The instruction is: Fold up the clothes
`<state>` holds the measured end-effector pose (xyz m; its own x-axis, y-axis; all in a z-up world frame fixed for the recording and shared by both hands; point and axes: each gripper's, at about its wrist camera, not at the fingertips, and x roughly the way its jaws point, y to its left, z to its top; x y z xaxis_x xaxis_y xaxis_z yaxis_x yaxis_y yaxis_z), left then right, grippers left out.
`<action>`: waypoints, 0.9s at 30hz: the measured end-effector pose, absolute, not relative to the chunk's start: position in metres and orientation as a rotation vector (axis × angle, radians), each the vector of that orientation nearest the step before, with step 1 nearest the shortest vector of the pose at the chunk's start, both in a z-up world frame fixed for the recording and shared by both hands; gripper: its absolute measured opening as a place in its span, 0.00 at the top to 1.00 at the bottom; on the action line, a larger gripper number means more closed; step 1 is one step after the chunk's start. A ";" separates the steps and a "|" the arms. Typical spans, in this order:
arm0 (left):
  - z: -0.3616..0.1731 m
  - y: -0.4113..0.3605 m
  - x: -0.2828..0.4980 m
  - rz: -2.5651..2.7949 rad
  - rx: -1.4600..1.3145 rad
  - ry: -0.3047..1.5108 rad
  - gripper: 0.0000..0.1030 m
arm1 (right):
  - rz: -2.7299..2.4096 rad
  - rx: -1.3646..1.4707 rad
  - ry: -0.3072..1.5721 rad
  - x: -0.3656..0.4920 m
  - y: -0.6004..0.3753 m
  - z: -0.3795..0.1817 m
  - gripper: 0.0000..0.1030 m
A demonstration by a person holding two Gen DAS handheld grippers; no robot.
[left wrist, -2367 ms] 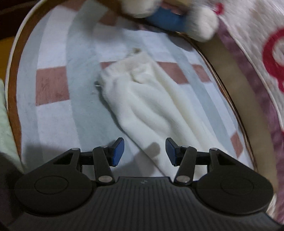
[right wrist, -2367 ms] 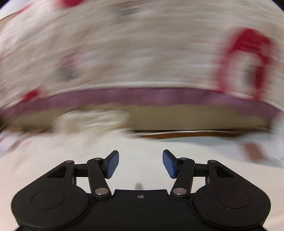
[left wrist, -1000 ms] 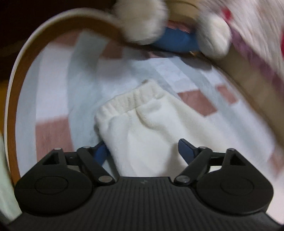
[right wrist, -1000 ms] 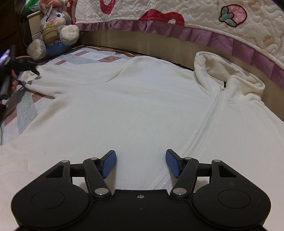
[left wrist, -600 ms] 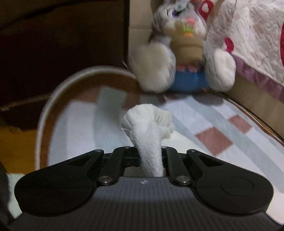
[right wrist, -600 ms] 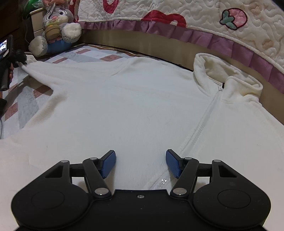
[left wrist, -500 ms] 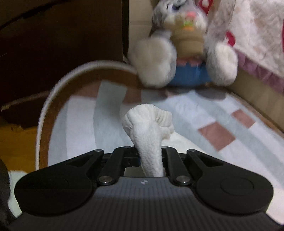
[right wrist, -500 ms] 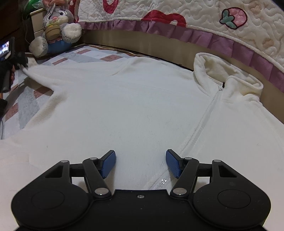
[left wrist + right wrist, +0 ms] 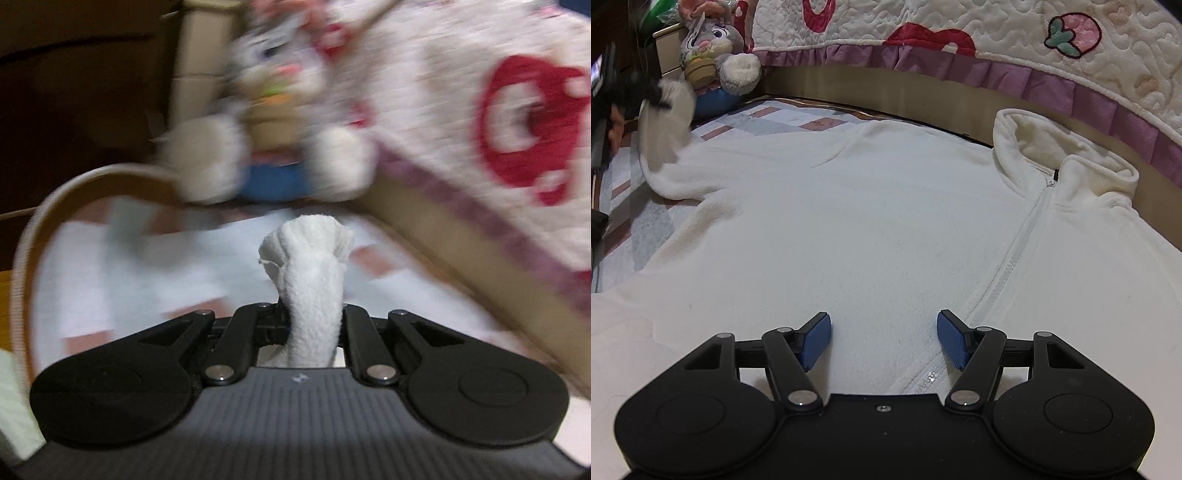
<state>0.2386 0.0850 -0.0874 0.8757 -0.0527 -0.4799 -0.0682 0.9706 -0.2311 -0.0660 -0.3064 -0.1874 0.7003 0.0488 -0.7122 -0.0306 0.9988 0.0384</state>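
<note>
A cream fleece zip jacket (image 9: 886,221) lies spread front-up on the checked bed cover, collar (image 9: 1067,155) toward the back right. Its sleeve cuff (image 9: 308,266) is bunched between the fingers of my left gripper (image 9: 310,325), which is shut on it and holds it off the cover. In the right wrist view that cuff (image 9: 666,122) hangs lifted and blurred at the far left, under the left gripper (image 9: 653,96). My right gripper (image 9: 884,341) hovers open just above the jacket's lower front, beside the zipper (image 9: 1004,273), with nothing between its blue pads.
A plush rabbit (image 9: 713,55) sits at the far left corner of the bed. A quilted cover with red and strawberry patterns (image 9: 960,29) hangs along the back edge. The checked bed cover (image 9: 768,118) shows left of the jacket. Dark furniture (image 9: 74,92) stands beyond the bed.
The left gripper shut on the sleeve cuff and has lifted it off the cover, swinging to the right. The right gripper has stayed open above the jacket front.
</note>
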 end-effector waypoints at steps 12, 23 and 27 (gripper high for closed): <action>-0.083 -0.103 0.131 -0.861 -0.149 0.714 0.92 | 0.022 0.107 0.832 -0.063 -0.313 -0.181 0.33; -0.146 -0.160 0.087 -0.965 -0.019 1.040 0.57 | -0.087 0.827 0.790 -0.086 -0.394 -0.185 0.34; -0.145 -0.158 0.087 -1.033 -0.079 1.201 0.46 | -0.090 1.016 0.774 -0.089 -0.410 -0.185 0.33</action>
